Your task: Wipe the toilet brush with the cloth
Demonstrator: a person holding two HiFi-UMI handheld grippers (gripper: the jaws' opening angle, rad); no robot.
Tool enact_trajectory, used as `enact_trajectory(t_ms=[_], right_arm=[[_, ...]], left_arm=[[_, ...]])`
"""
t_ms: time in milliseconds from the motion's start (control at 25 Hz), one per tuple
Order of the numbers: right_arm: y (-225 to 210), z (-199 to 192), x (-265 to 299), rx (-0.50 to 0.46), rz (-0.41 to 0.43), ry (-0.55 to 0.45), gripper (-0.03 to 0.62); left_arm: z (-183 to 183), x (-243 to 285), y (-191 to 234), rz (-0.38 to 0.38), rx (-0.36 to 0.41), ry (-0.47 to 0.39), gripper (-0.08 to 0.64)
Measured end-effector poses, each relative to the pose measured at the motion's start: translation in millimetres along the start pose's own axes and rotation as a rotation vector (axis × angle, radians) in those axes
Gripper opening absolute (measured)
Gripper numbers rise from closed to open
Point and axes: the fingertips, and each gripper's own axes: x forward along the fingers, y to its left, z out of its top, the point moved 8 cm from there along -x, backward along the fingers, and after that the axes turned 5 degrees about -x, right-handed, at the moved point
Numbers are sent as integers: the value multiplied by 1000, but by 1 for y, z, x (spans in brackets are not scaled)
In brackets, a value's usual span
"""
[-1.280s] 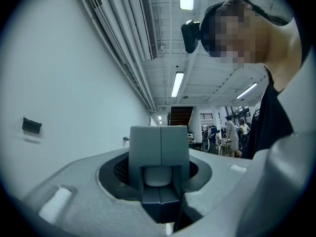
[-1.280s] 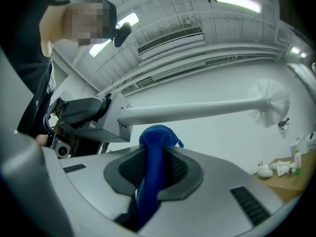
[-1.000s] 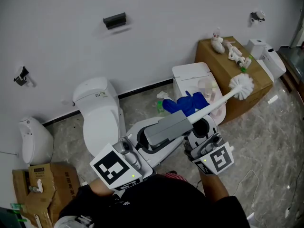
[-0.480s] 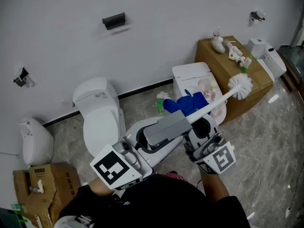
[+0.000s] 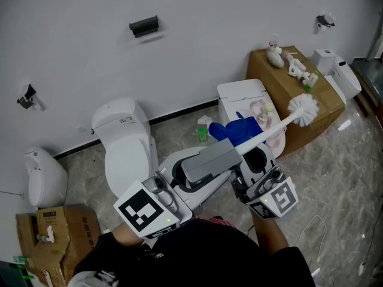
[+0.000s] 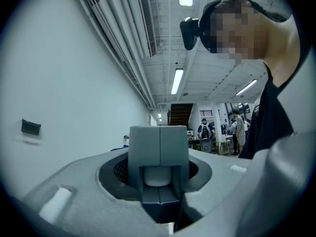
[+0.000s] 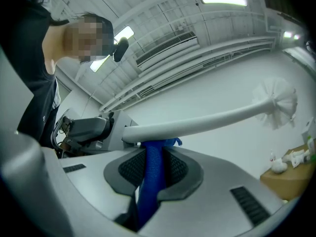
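Against the toilet brush (image 7: 197, 124), blue cloth (image 7: 152, 172) apparently rests.

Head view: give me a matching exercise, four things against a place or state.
Things:
1. toilet brush
2. cloth
3. cardboard box
4. black wall fixture

Places or states:
A. blue, clamped in the right gripper
B. mounted high up, away from both grippers
C. handle in the left gripper, bristle head raised
D. at far right, small white items on top

Pairs: 1-C, 2-A, 3-D, 4-B.
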Motion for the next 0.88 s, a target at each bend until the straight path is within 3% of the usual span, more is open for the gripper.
enact_trajectory(t_ms=[400, 880], right_arm=[[-2, 3, 1, 27, -13, -17, 65], [-12, 5, -5, -20, -70, 15, 64]], left_arm=[[-1, -2, 1, 3, 4, -3, 161], [2, -5, 2, -10, 1, -7, 161]])
